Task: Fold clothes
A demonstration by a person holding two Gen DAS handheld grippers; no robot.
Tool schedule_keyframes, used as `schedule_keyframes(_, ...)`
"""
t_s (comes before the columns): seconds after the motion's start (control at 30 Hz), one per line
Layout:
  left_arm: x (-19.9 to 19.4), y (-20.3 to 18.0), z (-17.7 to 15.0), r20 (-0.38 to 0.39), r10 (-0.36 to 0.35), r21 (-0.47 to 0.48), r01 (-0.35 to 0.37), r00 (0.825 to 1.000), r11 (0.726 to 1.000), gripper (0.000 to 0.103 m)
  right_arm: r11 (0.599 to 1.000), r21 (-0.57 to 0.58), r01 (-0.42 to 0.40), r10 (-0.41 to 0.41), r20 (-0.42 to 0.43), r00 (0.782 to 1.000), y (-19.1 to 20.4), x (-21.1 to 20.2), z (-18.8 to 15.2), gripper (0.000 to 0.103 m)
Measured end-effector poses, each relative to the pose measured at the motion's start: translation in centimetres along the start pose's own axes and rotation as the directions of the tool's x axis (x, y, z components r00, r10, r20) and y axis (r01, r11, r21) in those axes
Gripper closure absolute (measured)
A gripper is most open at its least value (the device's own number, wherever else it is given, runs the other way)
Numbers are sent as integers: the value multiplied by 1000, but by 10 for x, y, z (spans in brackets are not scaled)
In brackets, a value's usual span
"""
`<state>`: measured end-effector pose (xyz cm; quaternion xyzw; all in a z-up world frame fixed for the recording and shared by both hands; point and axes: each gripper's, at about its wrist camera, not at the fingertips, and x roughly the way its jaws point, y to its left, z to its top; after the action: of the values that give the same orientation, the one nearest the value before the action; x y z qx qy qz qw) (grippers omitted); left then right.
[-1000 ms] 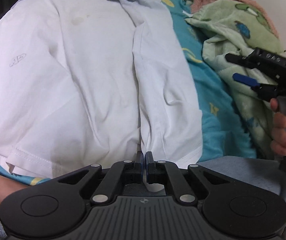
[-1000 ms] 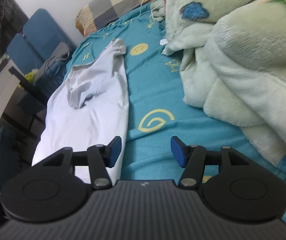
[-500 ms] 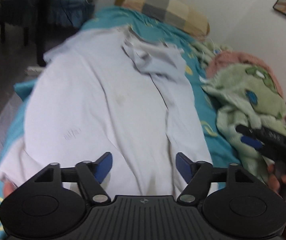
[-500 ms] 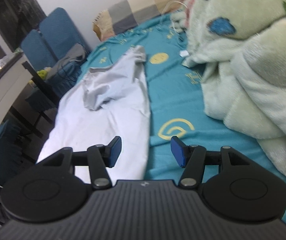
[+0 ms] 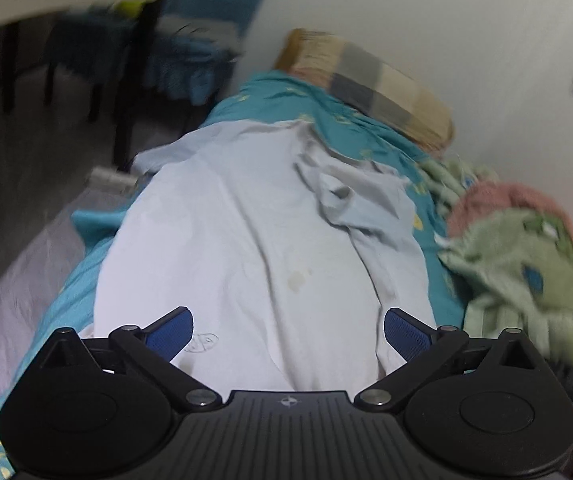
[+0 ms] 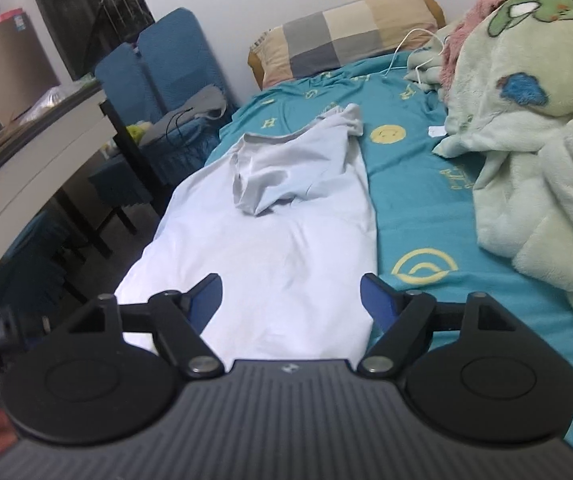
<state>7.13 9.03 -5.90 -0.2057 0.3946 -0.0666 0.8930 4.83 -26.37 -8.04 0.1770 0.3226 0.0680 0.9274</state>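
Note:
A white T-shirt (image 5: 246, 248) lies lengthwise on the teal bed sheet (image 5: 270, 92), its right side folded inward and one sleeve (image 5: 350, 200) rumpled on top. My left gripper (image 5: 288, 332) hovers open above the shirt's near hem, nothing between its blue pads. In the right wrist view the same shirt (image 6: 270, 248) stretches away with the crumpled sleeve (image 6: 274, 184) near the collar. My right gripper (image 6: 290, 300) is open over the shirt's near right edge, holding nothing.
A green plush blanket (image 6: 526, 152) is heaped along the right side of the bed, with a pink one behind it. A checked pillow (image 6: 346, 36) sits at the head. A dark table and blue chairs (image 6: 158, 64) stand left of the bed.
My left gripper let go of the shirt's hem, opened wide and lifted back, tilting up toward the pillow. My right gripper also rose and shifted left over the shirt, staying open.

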Motion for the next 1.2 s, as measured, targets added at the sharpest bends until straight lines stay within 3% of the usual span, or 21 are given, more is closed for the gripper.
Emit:
schedule_keyframes(0.07,6,33,23,-27,-15,-151,10,1000,988,0,1000,5,7,-7,-19,1000,2,5,-5,25)
schedule_keyframes(0.17,29,83,61,-63,-25,-389,-2,998,921,0,999,20,34,-32,-61,998,0,15,-11,25)
schedule_keyframes(0.23,52,112,90,-78,-20,-459,-18,997,888,0,998,36,59,-56,-76,996,-3,22,-12,25)
schedule_keyframes(0.33,93,151,128,-76,43,-465,-73,996,882,0,994,63,92,-86,-89,992,-9,32,-12,25)
schedule_keyframes(0.43,146,192,153,-93,33,-509,-76,995,858,0,990,88,113,-103,-111,989,-14,43,-12,26)
schedule_keyframes(0.57,214,237,165,-74,13,-616,-56,997,786,1,985,104,136,-120,-145,982,-18,62,-10,26)
schedule_keyframes(0.7,278,262,161,-56,-53,-717,-3,997,697,4,983,110,150,-128,-185,974,-20,82,-9,25)
schedule_keyframes(0.77,298,269,159,-36,-92,-744,35,995,667,8,981,113,157,-131,-205,970,-22,92,-9,26)
schedule_keyframes(0.83,311,272,161,-8,-134,-742,84,991,665,25,980,116,163,-134,-225,965,-23,102,-8,26)
schedule_keyframes(0.87,313,271,163,3,-137,-730,96,991,677,30,979,117,167,-136,-235,963,-23,107,-8,25)
schedule_keyframes(0.97,314,260,175,25,-94,-645,88,995,759,63,977,136,164,-128,-242,962,-26,108,-8,26)
schedule_keyframes(1.0,311,255,180,23,-73,-612,72,997,787,83,976,143,163,-125,-243,962,-26,108,-8,26)
schedule_keyframes(1.03,309,251,184,21,-52,-578,54,998,814,93,975,151,161,-122,-243,962,-27,107,-7,26)
schedule_keyframes(1.2,278,211,215,63,75,-420,-42,995,907,98,972,186,144,-104,-206,973,-27,94,-3,26)
